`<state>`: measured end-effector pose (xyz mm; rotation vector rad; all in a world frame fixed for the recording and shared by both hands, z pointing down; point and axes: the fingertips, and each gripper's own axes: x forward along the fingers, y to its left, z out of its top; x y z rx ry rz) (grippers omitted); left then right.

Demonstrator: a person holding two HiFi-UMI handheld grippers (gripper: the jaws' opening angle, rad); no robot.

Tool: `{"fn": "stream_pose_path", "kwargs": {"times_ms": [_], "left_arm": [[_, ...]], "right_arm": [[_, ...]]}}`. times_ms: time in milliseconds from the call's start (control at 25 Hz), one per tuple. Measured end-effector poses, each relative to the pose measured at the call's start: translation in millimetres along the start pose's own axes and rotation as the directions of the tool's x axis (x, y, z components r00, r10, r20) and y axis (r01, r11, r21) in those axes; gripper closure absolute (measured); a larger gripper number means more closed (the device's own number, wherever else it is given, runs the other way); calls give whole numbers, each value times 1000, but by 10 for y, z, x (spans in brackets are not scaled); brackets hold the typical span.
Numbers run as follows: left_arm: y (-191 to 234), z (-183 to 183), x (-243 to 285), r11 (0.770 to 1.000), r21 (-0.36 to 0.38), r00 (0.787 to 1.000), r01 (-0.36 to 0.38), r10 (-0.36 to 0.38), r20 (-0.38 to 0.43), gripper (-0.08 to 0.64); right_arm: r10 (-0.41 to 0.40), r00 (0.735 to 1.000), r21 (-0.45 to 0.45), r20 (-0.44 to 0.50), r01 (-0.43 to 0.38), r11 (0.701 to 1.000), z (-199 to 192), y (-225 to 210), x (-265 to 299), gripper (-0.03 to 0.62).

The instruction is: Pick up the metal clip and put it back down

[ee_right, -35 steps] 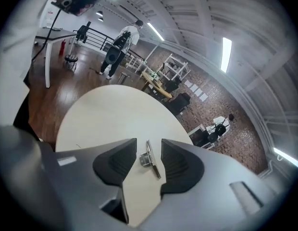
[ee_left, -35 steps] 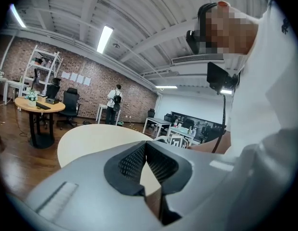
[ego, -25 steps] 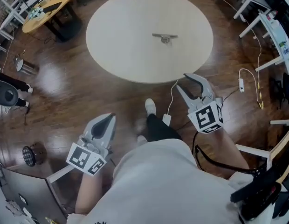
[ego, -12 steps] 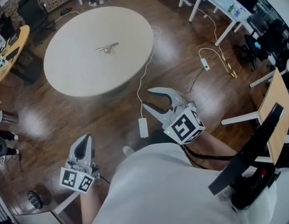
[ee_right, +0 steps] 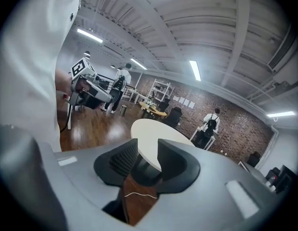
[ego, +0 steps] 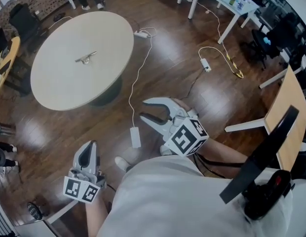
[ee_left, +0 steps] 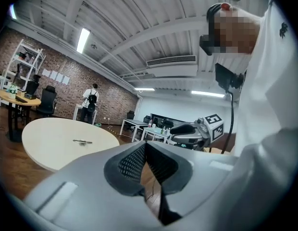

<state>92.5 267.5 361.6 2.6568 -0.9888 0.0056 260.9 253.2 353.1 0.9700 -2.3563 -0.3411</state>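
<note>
open office, dark wood floor. a round pale table (ego: pixel 59 83) holds the metal clip (ego: pixel 86 59) near its middle, well apart from both grippers. left gripper (ego: pixel 87 152) is clamped together, empty; right gripper (ego: pixel 143 110) is spread, closing on nothing. the clip looks light, stiff, slippery (a judgement); pinch across its narrow bar.

The metal clip (ego: pixel 86 59), far ahead of the left gripper (ego: pixel 88 149), is seen as bare, faintly shining metal. The round table (ego: pixel 54 88) beneath it is topped with a pale, smooth, matt surface. The floor (ego: pixel 177 33) under the gripper is laid in dark, glossy wood. The gripper's shell is moulded in smooth grey plastic, and its pads (ee_left: pixel 130 160) are finely ribbed and black.
</note>
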Motion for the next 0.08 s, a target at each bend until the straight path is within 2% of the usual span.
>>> {"fn": "stream_pose_path", "kwargs": {"times_ms": [80], "left_arm": [[-251, -29, 228, 1000, 10, 1000, 24, -24, 4, 558]], "right_arm": [[0, 1000, -3, 0, 0, 1000, -179, -114, -158, 462]]}}
